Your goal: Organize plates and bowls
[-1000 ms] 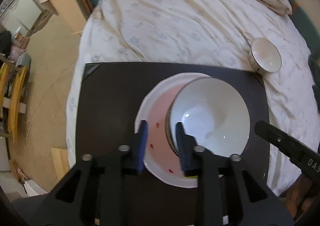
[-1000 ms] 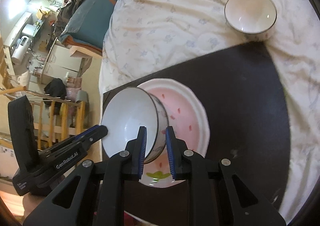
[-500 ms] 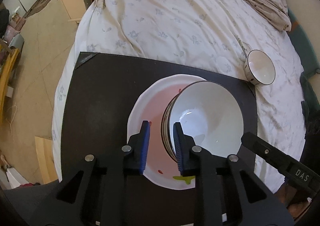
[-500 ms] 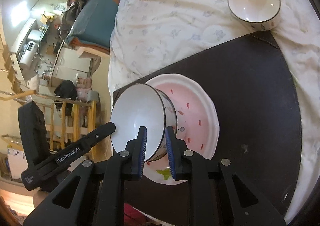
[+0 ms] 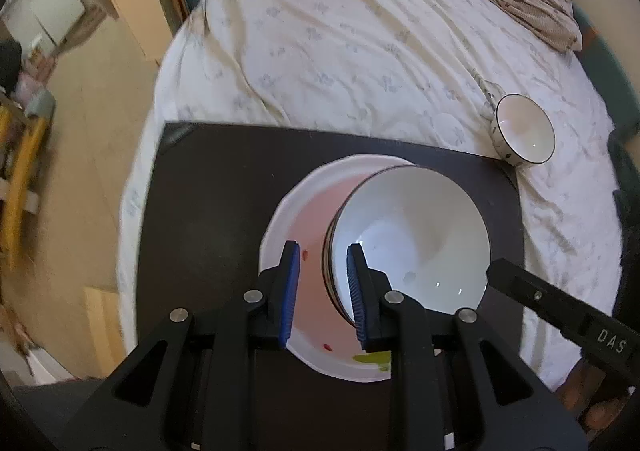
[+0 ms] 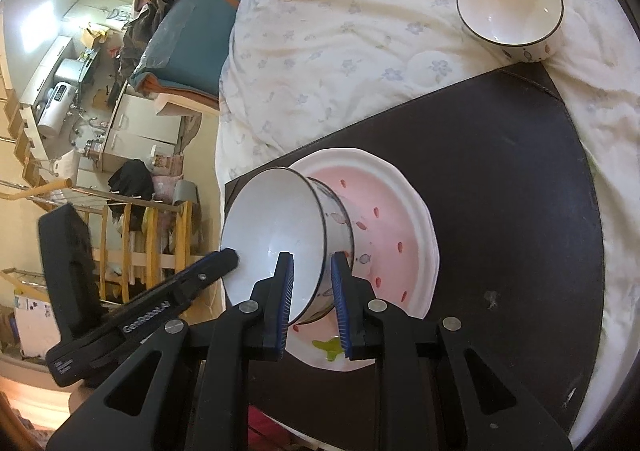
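Since a second ago, the left gripper [image 5: 322, 287] has squeezed in a bit, and its blue pads now sit on both sides of the big bowl's [image 5: 412, 239] rim. Its jaws look clenched on that rim, one pad inside and one outside, but I cannot see if the outer pad really touches. The right gripper [image 6: 312, 301] is clamped on the far side of the same bowl [image 6: 276, 235], just as before.

The bowl is white with a dark rim. It sits tipped, over the pink plate [image 5: 308, 279], with its open mouth turned toward the left gripper. Its bottom is hidden, so I cannot tell if it rests on the plate [image 6: 384, 227].

The plate lies flat on a black board [image 5: 212, 203]. Part of the plate hides under the bowl and the gripper fingers.

A small bowl [image 6: 512, 7] sits upright on the white bedspread [image 5: 360, 43], just past the board's [image 6: 500, 171] far corner. The board has bare room on both sides of the plate. Its near edge is cut off by the grippers.
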Demonstrator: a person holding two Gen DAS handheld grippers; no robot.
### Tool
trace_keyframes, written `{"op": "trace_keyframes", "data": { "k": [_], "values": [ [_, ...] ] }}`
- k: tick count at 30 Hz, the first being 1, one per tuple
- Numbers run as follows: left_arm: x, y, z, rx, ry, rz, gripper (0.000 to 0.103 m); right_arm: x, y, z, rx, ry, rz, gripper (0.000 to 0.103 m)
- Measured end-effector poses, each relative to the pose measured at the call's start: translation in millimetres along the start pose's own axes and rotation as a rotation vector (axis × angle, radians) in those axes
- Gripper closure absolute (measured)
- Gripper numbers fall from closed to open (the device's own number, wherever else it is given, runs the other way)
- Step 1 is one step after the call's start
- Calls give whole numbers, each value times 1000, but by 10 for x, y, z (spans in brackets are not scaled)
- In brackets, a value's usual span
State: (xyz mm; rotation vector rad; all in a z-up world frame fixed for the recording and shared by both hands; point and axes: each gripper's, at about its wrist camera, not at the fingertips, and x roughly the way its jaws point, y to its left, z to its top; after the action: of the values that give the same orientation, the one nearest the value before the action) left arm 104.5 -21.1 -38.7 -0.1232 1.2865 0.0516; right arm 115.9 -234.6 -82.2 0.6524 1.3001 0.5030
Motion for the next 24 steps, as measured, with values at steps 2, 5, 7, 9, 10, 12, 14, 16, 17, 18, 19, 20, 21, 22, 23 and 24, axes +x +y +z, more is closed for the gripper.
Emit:
{"op": "trace_keyframes", "data": {
  "k": [2,5,7,9,10,12,14,16,17,18,19,20,21,22,23,24],
  "values": [
    [-47,-35,17,25,-17,20,70,-23,17,7,-12,-8,-18,80],
    [-114,-84,39,49,-53,45,44,-79,81,8,-40,-29,-56,80],
    [-173,-119,52,69,-91,72,42,-109,121,7,-64,-41,-83,79],
    [-205,-154,69,85,-108,107,42,-133,138,8,-79,-51,-97,56],
    [-226,-186,86,94,-116,110,42,-148,140,7,-78,-57,-97,34],
    [-269,-211,117,87,-129,101,42,-217,123,9,-66,-98,-94,31],
    [-335,-252,168,70,-150,86,42,-292,97,30,-57,-125,-107,31],
    [-393,-341,228,70,-166,74,42,-416,38,64,-33,-161,-102,31],
    [-418,-394,261,72,-171,71,38,-476,4,80,-21,-177,-101,31],
    [-434,-445,289,75,-172,67,34,-552,-38,107,-7,-196,-102,31],
    [-454,-522,327,78,-172,57,23,-641,-84,133,7,-220,-108,31],
    [-467,-571,360,78,-173,48,18,-707,-120,160,16,-239,-116,31],
    [-480,-641,405,77,-173,36,18,-807,-167,190,27,-265,-132,31],
    [-480,-686,430,77,-171,31,18,-875,-199,219,34,-282,-145,31],
    [-477,-761,474,79,-167,28,18,-963,-242,253,44,-302,-163,31],
    [-467,-813,502,82,-165,29,18,-1058,-302,295,57,-325,-182,31]
  ]
}}
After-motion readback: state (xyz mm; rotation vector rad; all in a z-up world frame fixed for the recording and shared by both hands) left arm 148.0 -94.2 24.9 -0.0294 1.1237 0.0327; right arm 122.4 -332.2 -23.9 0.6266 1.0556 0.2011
